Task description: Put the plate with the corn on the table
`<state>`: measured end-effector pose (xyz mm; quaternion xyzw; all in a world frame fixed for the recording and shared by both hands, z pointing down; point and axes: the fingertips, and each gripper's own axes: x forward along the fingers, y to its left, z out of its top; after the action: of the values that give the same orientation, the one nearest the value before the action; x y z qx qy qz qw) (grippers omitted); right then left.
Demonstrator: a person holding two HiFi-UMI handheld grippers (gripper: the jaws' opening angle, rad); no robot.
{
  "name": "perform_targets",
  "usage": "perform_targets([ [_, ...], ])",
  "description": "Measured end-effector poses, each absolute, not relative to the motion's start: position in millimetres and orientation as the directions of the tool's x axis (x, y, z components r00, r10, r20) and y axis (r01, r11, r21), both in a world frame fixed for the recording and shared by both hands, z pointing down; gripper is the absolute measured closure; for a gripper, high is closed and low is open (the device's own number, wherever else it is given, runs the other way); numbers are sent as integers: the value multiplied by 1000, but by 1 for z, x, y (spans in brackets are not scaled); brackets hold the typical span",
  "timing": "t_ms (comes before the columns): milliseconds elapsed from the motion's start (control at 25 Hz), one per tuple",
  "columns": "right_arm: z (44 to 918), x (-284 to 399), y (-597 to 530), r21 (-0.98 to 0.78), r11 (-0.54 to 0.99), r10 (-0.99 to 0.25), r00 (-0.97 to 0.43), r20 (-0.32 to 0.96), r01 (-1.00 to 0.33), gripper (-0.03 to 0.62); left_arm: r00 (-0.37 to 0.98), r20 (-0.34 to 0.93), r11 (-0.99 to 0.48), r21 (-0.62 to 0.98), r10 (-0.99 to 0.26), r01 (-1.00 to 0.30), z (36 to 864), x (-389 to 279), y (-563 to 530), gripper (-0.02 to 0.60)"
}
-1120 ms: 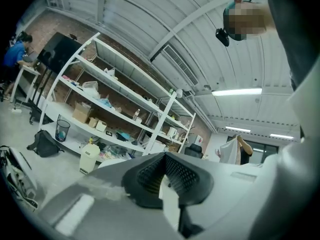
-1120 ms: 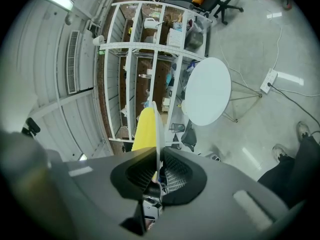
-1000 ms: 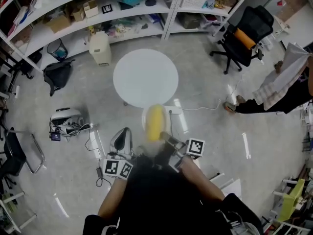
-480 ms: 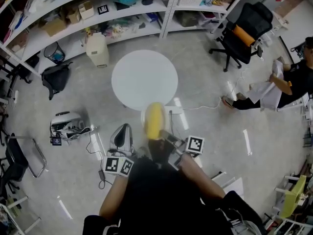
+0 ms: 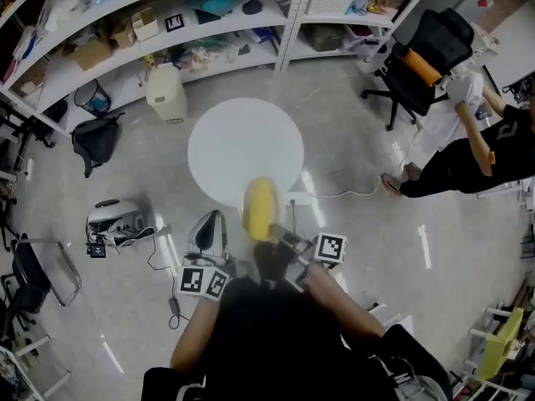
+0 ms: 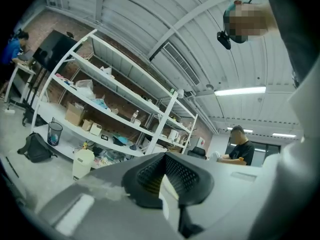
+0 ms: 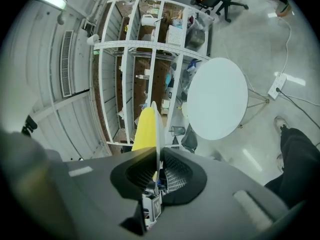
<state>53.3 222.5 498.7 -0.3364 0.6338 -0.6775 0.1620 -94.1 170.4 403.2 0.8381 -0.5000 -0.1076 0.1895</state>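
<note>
Yellow corn point(image 5: 261, 210) on plate point(image 5: 247, 199), near table point(image 5: 242, 144)

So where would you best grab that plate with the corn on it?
By its rim, edge-on from the side nearest the person. The plate is thin and flat, so the rim slips between the tongs, while the corn fills the middle and blocks a grip from above. The right gripper holds it that way, clamped on the near rim.

Right gripper view: the plate point(image 7: 157, 134) shows edge-on only, its face hidden. Head view: corn point(image 5: 261, 209) blurred; person point(image 5: 468, 153) cut off at right edge; shelf point(image 5: 167, 40) contents too small to identify.
</note>
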Motion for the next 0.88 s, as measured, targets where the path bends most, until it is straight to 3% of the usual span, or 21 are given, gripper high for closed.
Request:
perform_targets([
  [880, 508, 100, 108, -955, -178, -538, -789, 296, -237, 554, 361, 17, -322, 414, -932, -852, 403, -43, 64, 577],
])
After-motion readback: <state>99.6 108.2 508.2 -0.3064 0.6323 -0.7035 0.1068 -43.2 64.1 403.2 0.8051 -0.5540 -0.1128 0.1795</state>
